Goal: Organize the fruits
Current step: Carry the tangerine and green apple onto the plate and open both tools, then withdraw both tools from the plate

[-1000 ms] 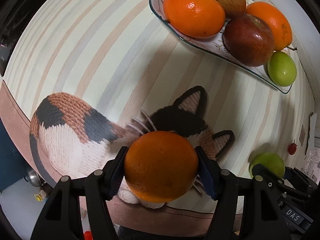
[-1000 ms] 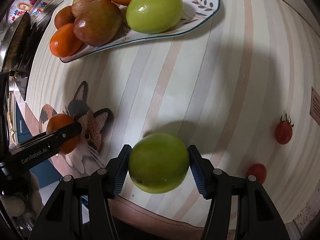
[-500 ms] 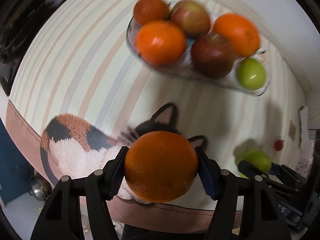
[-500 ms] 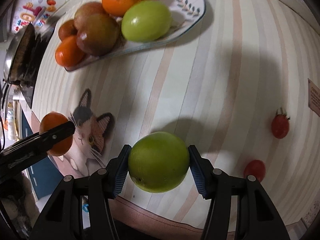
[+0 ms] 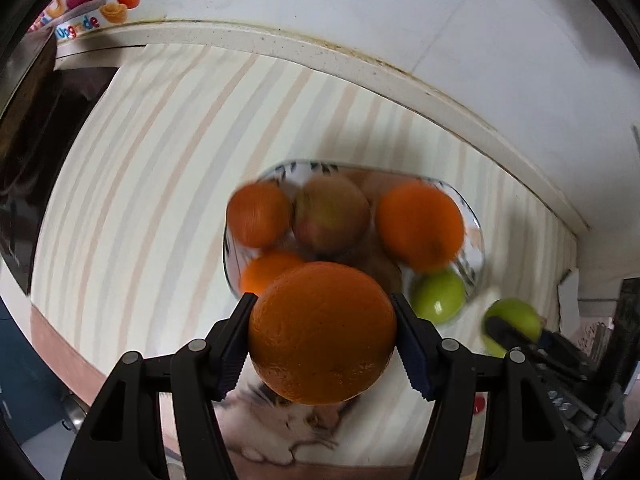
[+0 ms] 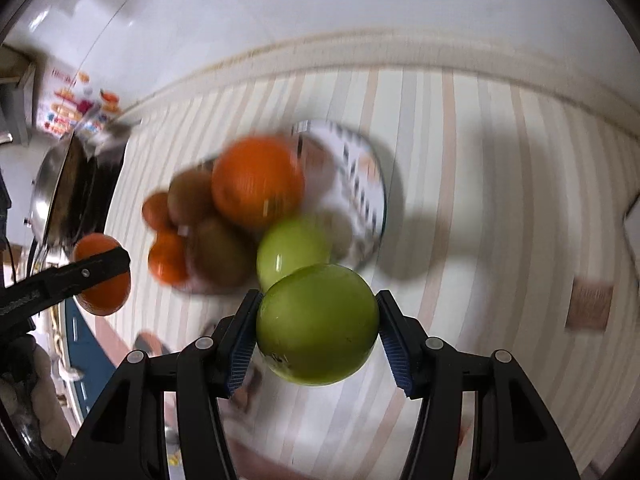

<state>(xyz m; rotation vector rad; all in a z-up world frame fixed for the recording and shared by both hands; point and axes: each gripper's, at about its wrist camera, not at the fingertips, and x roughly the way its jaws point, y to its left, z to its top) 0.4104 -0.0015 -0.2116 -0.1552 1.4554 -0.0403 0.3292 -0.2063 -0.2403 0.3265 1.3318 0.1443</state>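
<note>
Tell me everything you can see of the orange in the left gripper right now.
The orange is round, deep orange, with a finely dimpled, slightly glossy peel. The left gripper clamps it at its sides between blue ribbed pads on black fingers. It hangs off the table, in front of the plate of fruit. Nothing else touches it.

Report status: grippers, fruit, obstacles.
Left hand-held gripper shut on orange. Right hand-held gripper shut on green apple. Plate already crowded.
</note>
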